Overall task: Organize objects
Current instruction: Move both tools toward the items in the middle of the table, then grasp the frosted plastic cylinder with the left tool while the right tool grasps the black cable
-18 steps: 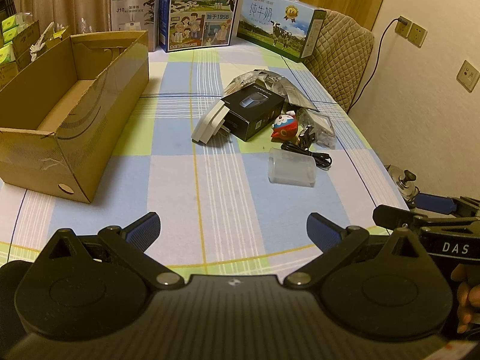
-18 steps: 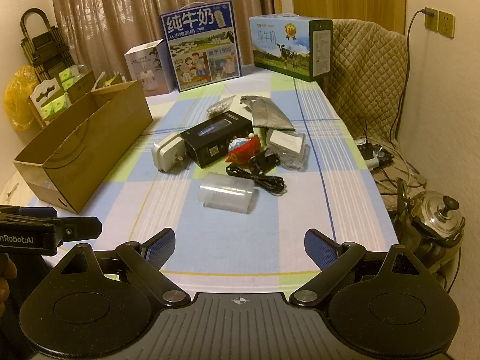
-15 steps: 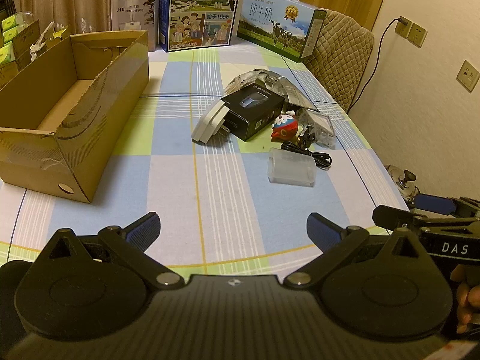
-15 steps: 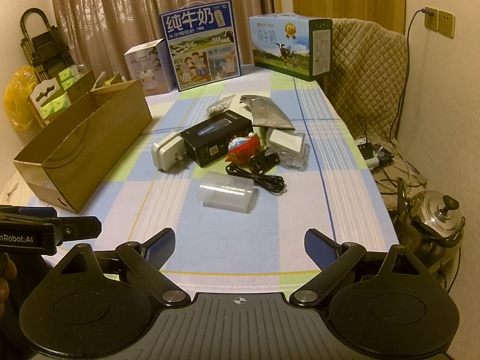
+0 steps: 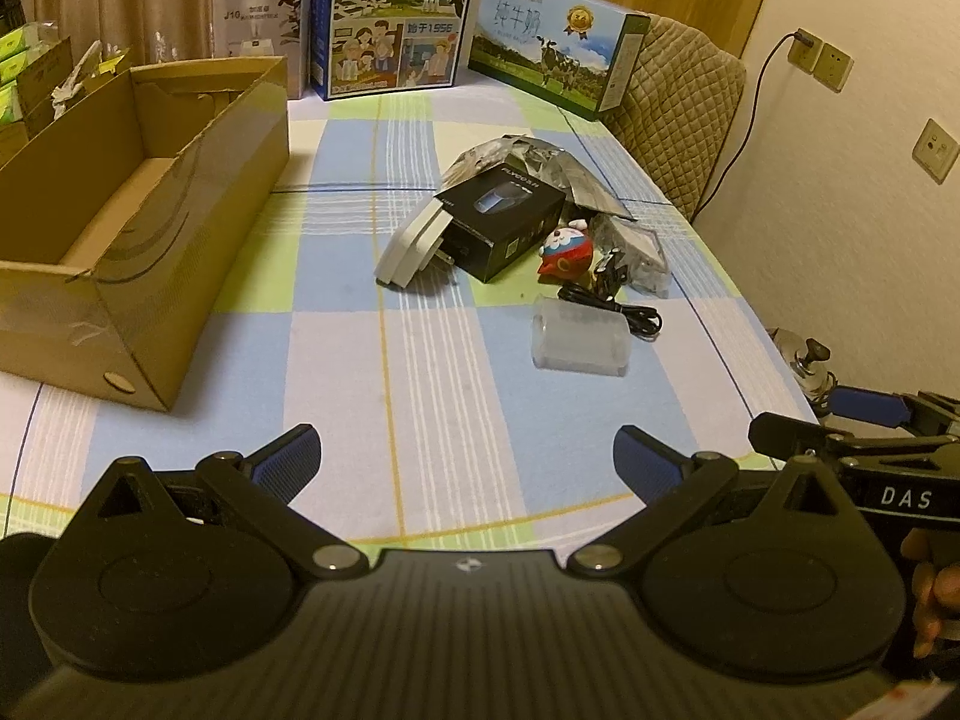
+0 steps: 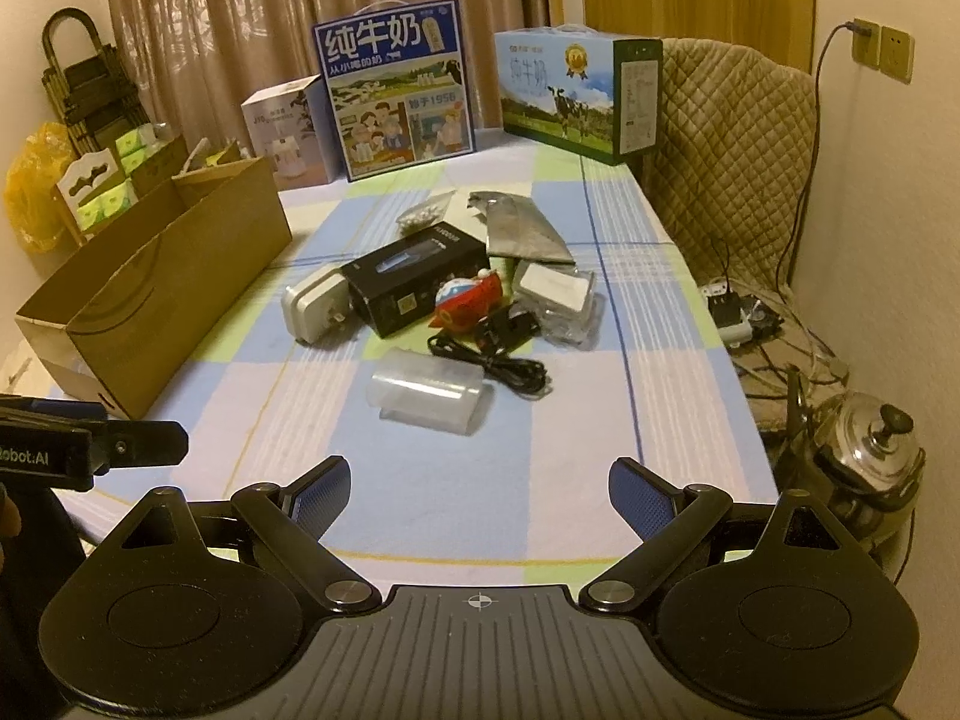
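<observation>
Both the left gripper (image 5: 465, 462) and right gripper (image 6: 479, 495) hovered spread wide and empty. The clear plastic case (image 6: 429, 391) lay nearest, mid-table beside the black cable (image 6: 495, 357). It looked light, probably slick, best pinched across its flat sides.

The open brown cardboard box (image 5: 144, 228) is cut off by the left edge of the left wrist view. The black rectangular carton (image 6: 414, 282) hides part of the white plug adapter (image 6: 317, 306) and of the crumpled silver foil bag (image 5: 540, 165). Print on the clear plastic packet (image 6: 561, 300) is too small to read. Only 1 finger (image 5: 864, 408) of the right gripper shows there.
</observation>
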{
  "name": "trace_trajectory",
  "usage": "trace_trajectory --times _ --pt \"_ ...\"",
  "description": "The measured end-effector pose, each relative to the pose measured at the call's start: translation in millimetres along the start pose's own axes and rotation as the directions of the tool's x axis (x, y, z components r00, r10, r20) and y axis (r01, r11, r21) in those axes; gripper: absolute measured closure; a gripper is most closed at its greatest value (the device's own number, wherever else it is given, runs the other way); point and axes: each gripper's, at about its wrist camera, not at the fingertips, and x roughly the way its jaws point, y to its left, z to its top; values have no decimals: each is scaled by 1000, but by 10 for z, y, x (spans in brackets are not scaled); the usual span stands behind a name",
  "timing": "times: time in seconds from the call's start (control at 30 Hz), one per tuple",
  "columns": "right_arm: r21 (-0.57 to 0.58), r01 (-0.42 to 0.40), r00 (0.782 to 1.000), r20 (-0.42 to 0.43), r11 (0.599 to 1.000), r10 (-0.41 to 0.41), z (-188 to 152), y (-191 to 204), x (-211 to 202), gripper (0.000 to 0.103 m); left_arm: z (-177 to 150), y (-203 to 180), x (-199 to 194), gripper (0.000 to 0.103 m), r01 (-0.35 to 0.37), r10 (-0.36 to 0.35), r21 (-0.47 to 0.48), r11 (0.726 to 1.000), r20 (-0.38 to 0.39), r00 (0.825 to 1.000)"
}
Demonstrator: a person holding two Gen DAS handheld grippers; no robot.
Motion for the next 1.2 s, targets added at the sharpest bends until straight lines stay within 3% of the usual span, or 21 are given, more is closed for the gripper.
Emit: trace_trajectory --times 0.33,0.63,0.73,0.8,1.07,1.2 --pt "-57 -18 1000 20 998 20 366 -411 72 12 271 -206 305 1 44 -43 22 999 -23 999" --pt "-132 -65 997 -48 989 59 604 -683 507 12 454 -471 846 1 67 -64 72 995 -42 997" --pt "-152 -86 994 -76 985 75 631 -758 664 19 472 -552 1030 1 81 -78 90 993 -42 996" --pt "-146 -119 990 -96 982 106 642 -823 767 24 483 -603 1170 10 89 -83 89 992 -65 994" --pt "-198 -187 977 -141 962 160 657 -903 1042 30 491 -759 1620 15 116 -102 128 985 -115 988" --pt "-248 -251 960 -190 936 207 685 -801 1206 32 515 -788 1776 24 110 -92 152 982 -125 988"
